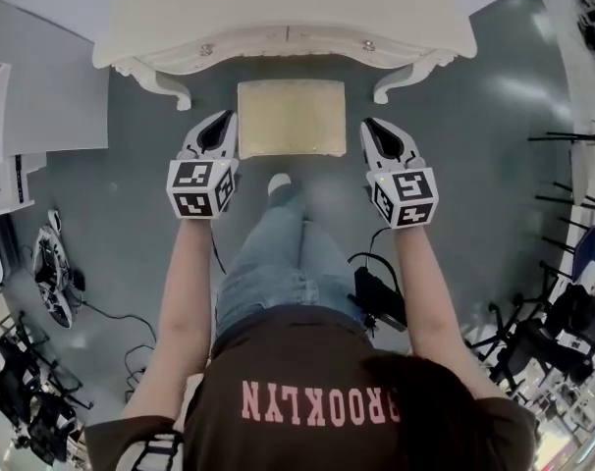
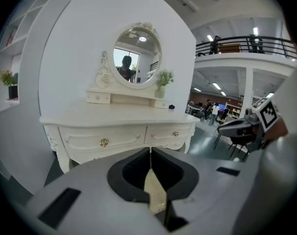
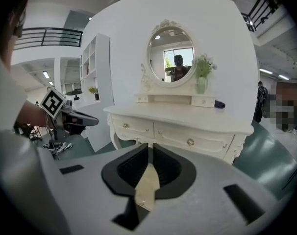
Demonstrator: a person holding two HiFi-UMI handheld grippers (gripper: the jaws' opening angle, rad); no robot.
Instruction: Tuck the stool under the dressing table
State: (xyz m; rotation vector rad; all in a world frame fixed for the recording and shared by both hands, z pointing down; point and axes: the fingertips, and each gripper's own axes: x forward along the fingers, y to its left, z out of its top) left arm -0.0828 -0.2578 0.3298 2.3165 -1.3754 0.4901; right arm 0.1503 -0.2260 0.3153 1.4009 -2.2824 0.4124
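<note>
Jaws: pressed together on left gripper (image 1: 219, 126) and right gripper (image 1: 378, 130); nothing is pinched, as confirmed in the left gripper view (image 2: 150, 153) and the right gripper view (image 3: 149, 151).
Table: dressing table (image 1: 278, 13), cream with a curved front and two drawers, is seen at the top of the head view; a knee gap is left between its two front legs.
Seat: stool (image 1: 291, 118), with a beige padded top, is set on the floor in front of the knee gap, its far edge about level with the table front; it is not yet tucked.
Risk 1: with shut jaws only a push is possible, and an uneven push from the two sides is judged likely to twist the stool into a table leg.
Risk 2: a high or glancing push on the soft top could let a tip slide off or tip the stool.
Stool vs jaws: the stool is flanked, with the left tips just beside its left edge and the right tips just beside its right edge. Contact and height over the seat cannot be told.
</note>
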